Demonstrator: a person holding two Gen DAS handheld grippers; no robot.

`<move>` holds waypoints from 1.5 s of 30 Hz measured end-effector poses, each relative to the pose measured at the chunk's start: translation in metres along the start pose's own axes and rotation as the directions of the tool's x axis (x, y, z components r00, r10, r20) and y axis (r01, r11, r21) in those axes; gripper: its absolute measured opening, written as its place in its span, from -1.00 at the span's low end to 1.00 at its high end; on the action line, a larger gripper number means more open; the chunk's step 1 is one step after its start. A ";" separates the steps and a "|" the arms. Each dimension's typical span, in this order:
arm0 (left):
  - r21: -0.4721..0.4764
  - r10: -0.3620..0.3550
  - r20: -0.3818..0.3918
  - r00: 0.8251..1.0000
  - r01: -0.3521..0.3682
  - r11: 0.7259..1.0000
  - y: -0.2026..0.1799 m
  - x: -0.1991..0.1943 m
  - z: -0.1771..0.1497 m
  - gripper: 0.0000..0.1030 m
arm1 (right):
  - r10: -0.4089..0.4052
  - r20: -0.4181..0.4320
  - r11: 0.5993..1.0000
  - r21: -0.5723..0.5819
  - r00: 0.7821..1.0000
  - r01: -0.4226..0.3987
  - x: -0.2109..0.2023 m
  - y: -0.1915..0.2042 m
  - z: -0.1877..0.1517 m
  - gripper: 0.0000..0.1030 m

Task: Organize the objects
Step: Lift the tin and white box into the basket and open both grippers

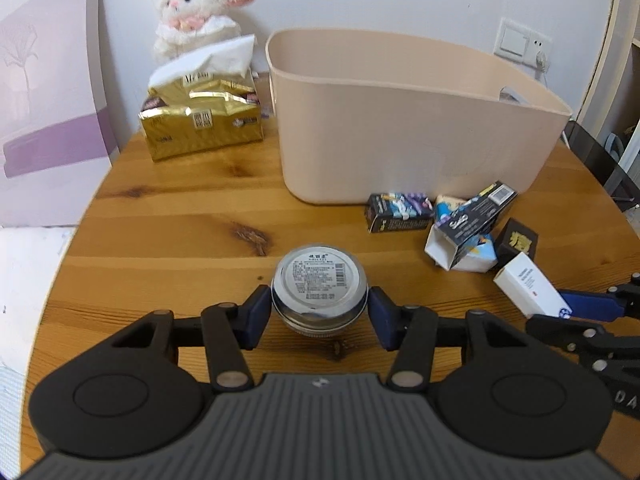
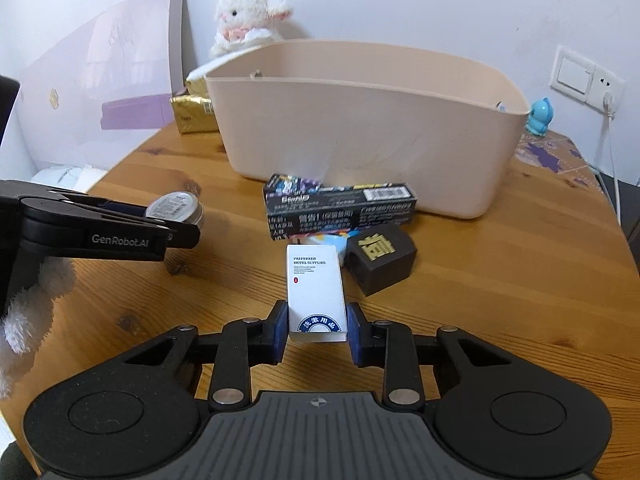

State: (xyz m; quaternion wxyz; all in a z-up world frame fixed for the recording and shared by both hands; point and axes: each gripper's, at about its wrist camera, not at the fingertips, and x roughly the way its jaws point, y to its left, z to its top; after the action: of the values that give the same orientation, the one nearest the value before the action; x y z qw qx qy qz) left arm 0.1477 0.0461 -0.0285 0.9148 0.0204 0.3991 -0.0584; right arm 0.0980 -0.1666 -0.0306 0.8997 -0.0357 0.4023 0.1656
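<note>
My left gripper (image 1: 319, 308) is shut on a round silver tin (image 1: 319, 286) with a white label, low over the wooden table (image 1: 180, 232); the tin also shows in the right wrist view (image 2: 174, 208). My right gripper (image 2: 317, 330) is shut on a white hotel-supplies box (image 2: 316, 292), which also shows in the left wrist view (image 1: 530, 290). A beige plastic bin (image 1: 400, 120) stands behind, also in the right wrist view (image 2: 360, 128). Small boxes lie before it: a long black box (image 2: 340, 210), a black box with a gold character (image 2: 380, 260), and a dark printed box (image 1: 400, 212).
A gold tissue pack (image 1: 200, 120) and a white plush lamb (image 1: 200, 12) sit at the back left by a purple-white board (image 1: 48, 100). A blue figurine (image 2: 542, 116) and a wall socket (image 2: 584, 76) are at the back right. The table's round edge runs along the left.
</note>
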 end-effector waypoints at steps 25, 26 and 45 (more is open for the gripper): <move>0.018 0.046 0.265 0.963 -0.053 0.998 -0.016 -0.065 0.102 0.06 | -0.125 0.310 0.974 0.219 0.943 0.057 -0.074 -0.068 0.089 -0.44; 0.016 0.047 0.270 0.962 -0.053 0.998 -0.018 -0.063 0.108 0.06 | -0.135 0.315 0.972 0.227 0.940 0.063 -0.071 -0.070 0.095 -0.44; 0.026 0.036 0.058 0.998 -0.038 0.999 -0.076 0.073 0.166 0.07 | -0.281 0.168 0.939 0.250 0.945 0.235 0.037 -0.104 0.152 -0.44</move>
State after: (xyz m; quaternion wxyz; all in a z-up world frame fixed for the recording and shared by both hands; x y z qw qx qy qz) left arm 0.3085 -0.0496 0.0323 0.9264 0.0385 0.3715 -0.0476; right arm 0.2634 -0.2242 0.0372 0.9479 0.0315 0.3171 0.0013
